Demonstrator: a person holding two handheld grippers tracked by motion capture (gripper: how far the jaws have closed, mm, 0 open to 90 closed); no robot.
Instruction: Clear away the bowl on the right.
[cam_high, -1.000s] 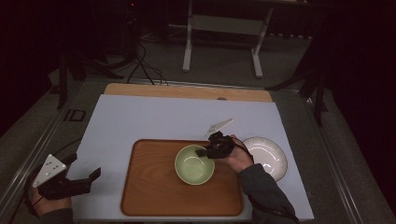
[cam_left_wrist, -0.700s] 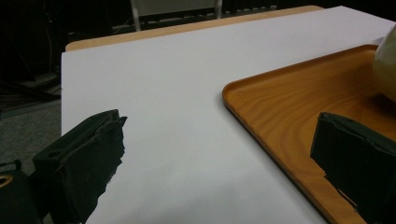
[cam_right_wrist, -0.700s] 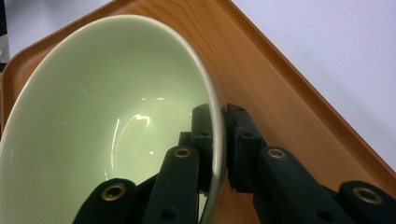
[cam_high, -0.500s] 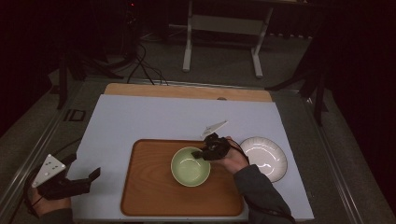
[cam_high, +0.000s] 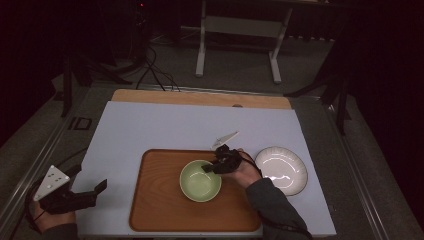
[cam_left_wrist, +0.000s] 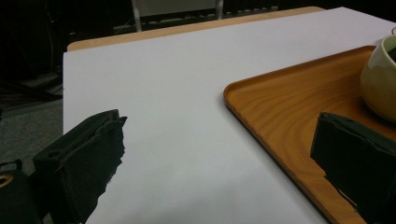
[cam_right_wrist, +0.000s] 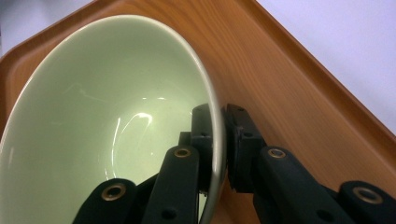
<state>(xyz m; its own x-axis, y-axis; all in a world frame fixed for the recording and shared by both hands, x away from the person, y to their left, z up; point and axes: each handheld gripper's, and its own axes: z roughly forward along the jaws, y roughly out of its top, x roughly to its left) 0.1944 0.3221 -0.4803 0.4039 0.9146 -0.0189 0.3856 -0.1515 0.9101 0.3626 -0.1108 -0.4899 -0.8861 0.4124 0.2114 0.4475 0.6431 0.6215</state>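
Table (cam_high: 165, 125), covered by a pale sheet, with a strip of bare wood along its far edge at 12 o'clock. Wooden tray (cam_high: 160, 210) lying on the sheet toward 6 o'clock, long side parallel to the near table edge; in the left gripper view its rounded corner (cam_left_wrist: 280, 121) sits on the sheet at 3 o'clock. Green bowl (cam_high: 200, 181) standing inside the tray, right of the tray's centre; its pale outer wall (cam_left_wrist: 379, 84) enters the left gripper view at 2 o'clock. White plate (cam_high: 281, 170) on the sheet just beside the tray's right edge, at 3 o'clock from the bowl, apart from it. Right gripper (cam_high: 216, 166) at the bowl's rim at 1 o'clock, held by a hand (cam_high: 245, 172) whose dark sleeve (cam_high: 272, 210) runs in from 6 o'clock. In the right gripper view the jaws are clamped on the rim (cam_right_wrist: 218, 140), one jaw inside the bowl (cam_right_wrist: 93, 116) and one outside, over the tray (cam_right_wrist: 289, 84). Left gripper (cam_high: 95, 192) at 8 o'clock, off the table's near left corner, well apart from the tray, carrying a grey plate (cam_high: 51, 180); in its own view the jaws stand wide apart with bare sheet (cam_left_wrist: 177, 102) between them and nothing held
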